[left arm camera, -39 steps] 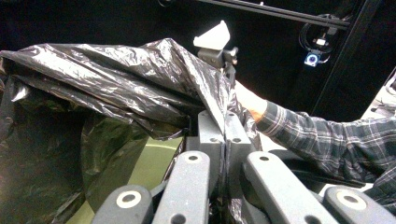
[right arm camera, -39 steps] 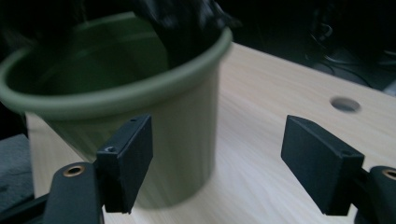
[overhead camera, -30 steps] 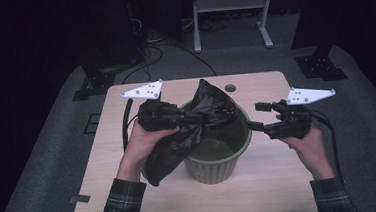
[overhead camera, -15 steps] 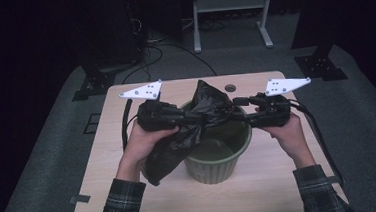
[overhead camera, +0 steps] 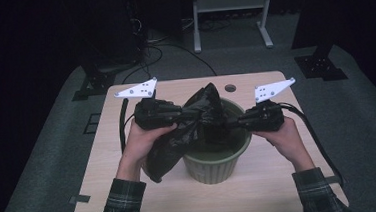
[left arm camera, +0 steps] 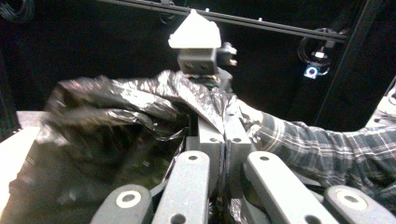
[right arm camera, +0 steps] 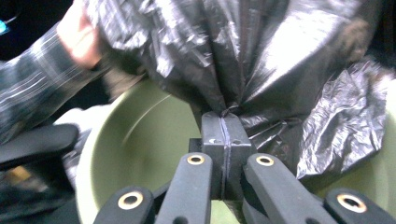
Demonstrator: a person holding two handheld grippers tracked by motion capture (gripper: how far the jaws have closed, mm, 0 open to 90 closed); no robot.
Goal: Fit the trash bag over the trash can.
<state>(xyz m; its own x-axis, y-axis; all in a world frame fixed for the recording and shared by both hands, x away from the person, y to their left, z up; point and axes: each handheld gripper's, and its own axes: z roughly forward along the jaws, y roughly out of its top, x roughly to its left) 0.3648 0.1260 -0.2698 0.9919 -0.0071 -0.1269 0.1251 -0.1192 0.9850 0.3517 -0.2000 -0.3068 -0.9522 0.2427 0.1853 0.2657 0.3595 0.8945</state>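
A pale wooden table (overhead camera: pixel 131 190) carries a green ribbed bin (overhead camera: pixel 214 165) near its middle; a crumpled black plastic bag (overhead camera: pixel 204 110) rises over the bin's mouth and spills down its left side. The left gripper (overhead camera: pixel 189 113) is clamped on the bag's left fold; the right gripper (overhead camera: pixel 230 123), whose jaws have just been closing, now pinches the bag's right fold above the rim.

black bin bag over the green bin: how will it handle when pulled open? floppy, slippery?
Probably very floppy: the black bin bag sags in crumpled folds between the left tongs and right tongs, draping over the green bin. Its glossy film looks slippery, so a thin pinch might slide out. Likely very light; it hangs without pulling the tongs down.
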